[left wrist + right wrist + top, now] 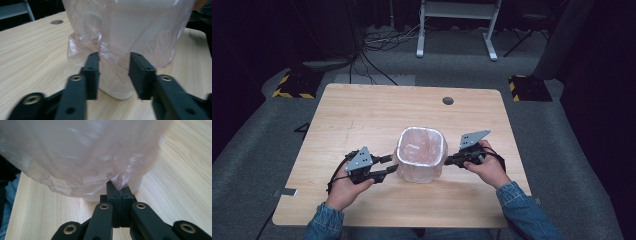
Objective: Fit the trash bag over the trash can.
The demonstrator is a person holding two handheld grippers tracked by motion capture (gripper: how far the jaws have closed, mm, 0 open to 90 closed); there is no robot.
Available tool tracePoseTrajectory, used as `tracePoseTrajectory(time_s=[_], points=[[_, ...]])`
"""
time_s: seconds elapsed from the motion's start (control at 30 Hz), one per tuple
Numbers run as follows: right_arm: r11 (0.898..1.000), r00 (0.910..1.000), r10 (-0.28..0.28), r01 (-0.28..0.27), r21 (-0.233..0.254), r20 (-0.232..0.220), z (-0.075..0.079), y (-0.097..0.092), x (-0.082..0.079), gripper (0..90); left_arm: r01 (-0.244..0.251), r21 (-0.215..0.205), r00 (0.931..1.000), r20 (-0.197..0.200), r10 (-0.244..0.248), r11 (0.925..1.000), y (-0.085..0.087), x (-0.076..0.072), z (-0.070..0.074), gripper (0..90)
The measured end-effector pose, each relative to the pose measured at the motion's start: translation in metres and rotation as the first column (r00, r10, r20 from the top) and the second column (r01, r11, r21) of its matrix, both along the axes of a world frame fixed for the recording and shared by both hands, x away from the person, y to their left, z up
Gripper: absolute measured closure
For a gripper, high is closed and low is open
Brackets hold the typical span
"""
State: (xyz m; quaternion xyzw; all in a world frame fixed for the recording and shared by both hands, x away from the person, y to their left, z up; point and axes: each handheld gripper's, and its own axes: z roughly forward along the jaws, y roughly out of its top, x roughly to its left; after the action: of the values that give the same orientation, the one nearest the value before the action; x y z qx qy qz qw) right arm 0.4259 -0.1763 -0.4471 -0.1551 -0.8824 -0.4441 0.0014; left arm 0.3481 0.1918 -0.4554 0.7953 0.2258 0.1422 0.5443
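A small white bin (421, 154), lined with a crinkled translucent pinkish bag (82, 47), stands on the wooden table (362, 110) between the wide-open left gripper (113, 72) and the right gripper (119, 192), closed on the bag's hem.

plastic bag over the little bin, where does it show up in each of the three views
High view: the plastic bag lines the white bin at table centre, between the left gripper and right gripper.
Left gripper view: it drapes across the upper middle, beyond the open jaws.
Right gripper view: it spans the top, its lower edge pinched in the shut jaws.
Shared landmark: the wooden table.
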Motion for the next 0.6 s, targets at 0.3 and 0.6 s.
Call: tracePoseTrajectory(time_s=[0.3,0.6], points=[[0.969,0.9993,-0.033,0.029,-0.245,-0.015,-0.03,0.016,-0.006,89.2,0.007,0.099,0.9999,-0.012,-0.006,0.9951,-0.01,0.0,-0.01,72.4],[0.982,0.991,-0.13,0.133,-0.131,0.029,0.012,-0.022,-0.019,38.3,-0.116,0.053,0.9929,-0.018,0.117,0.9918,0.021,-0.001,-0.002,35.2]])
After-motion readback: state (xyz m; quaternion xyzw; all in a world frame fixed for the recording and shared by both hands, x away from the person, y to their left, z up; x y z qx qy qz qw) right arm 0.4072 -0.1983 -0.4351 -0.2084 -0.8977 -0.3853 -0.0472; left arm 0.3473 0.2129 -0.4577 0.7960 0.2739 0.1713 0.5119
